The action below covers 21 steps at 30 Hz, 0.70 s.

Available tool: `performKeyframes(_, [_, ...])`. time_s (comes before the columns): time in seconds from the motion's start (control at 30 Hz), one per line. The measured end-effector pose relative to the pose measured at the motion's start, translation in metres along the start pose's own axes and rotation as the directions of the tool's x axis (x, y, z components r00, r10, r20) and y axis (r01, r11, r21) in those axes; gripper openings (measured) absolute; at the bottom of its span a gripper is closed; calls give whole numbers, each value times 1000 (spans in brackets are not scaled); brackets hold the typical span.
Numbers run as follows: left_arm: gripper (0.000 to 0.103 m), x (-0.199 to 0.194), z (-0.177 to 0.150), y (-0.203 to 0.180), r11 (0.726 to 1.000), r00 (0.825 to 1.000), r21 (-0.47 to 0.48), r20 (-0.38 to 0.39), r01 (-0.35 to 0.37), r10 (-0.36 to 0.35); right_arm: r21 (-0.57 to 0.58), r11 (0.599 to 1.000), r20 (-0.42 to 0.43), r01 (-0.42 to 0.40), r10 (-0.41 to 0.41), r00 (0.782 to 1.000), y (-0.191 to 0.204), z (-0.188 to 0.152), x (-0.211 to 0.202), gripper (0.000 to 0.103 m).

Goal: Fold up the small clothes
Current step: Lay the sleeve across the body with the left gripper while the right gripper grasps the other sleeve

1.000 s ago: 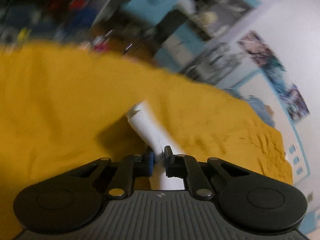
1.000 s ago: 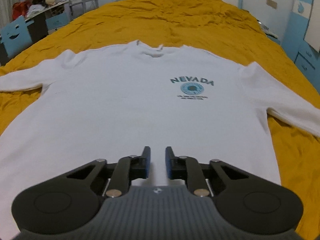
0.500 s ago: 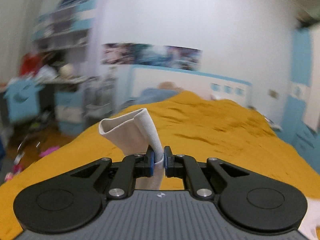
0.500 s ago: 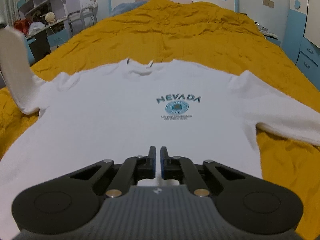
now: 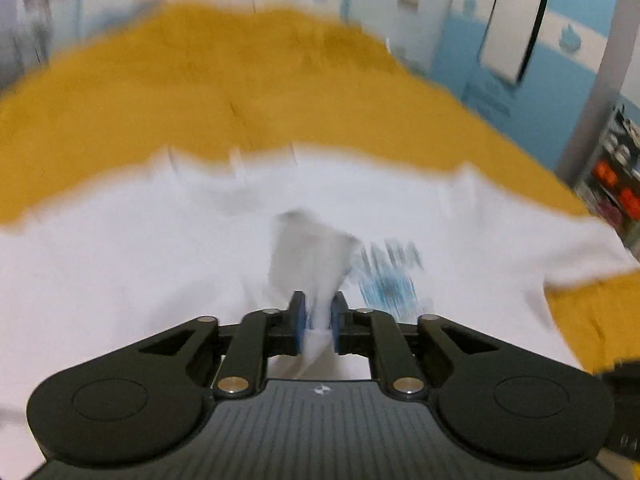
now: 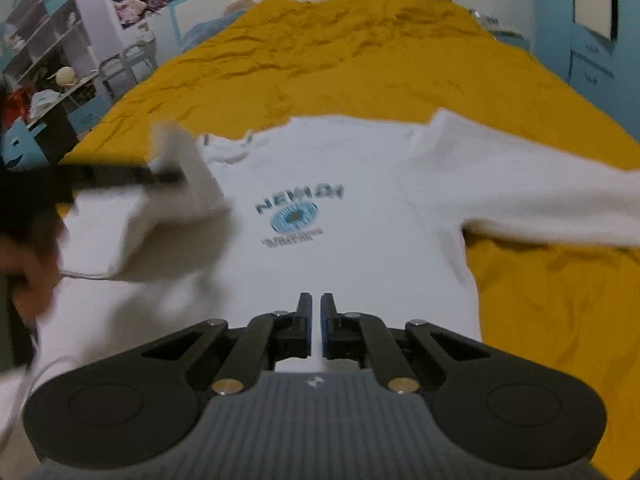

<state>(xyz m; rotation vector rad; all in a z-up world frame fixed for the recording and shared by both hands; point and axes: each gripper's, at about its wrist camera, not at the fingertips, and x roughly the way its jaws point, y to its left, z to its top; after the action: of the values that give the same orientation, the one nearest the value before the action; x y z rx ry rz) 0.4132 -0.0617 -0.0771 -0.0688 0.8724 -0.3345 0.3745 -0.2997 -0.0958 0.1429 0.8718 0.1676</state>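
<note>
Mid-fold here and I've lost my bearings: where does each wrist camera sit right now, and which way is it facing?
Left wrist: behind the left gripper, above the white sweatshirt, facing the far bed edge; jaws clamp the sleeve cuff.
Right wrist: behind the right gripper, low over the hem, facing the headboard; jaws nearly shut, nothing visibly held; the left gripper and a hand show at left.
Shared: the sweatshirt, its blue print and the yellow bedspread.

A bed (image 6: pixel 360 52) covered by a wrinkled mustard-yellow bedspread (image 5: pixel 200 92) carried a white long-sleeved shirt (image 6: pixel 360 248) lying front up near its foot edge, neckline toward the headboard end, one sleeve (image 6: pixel 540 192) stretched flat toward the bed's right edge.
</note>
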Motion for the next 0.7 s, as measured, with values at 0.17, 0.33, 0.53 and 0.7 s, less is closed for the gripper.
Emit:
performKeyframes(0.17, [47,0,1,20,996,994,-25,-53,89,-90,38,998,-19,-41,41,999,-8,0,13,2])
performKeyframes(0.33, [55,-54,2,38,996,997,-40,9,82,-82,103,985,-18,-137,140,990,-1,16,34,18])
performKeyframes(0.53, [57,-113,14,119,984,984,-48,43,-171,173,255,945,-74,-206,231,970,7,38,81,36])
performKeyframes(0.7, [60,-140,1,177,956,957,-60,1,-289,289,275,945,-113,-178,216,970,21,39,117,26])
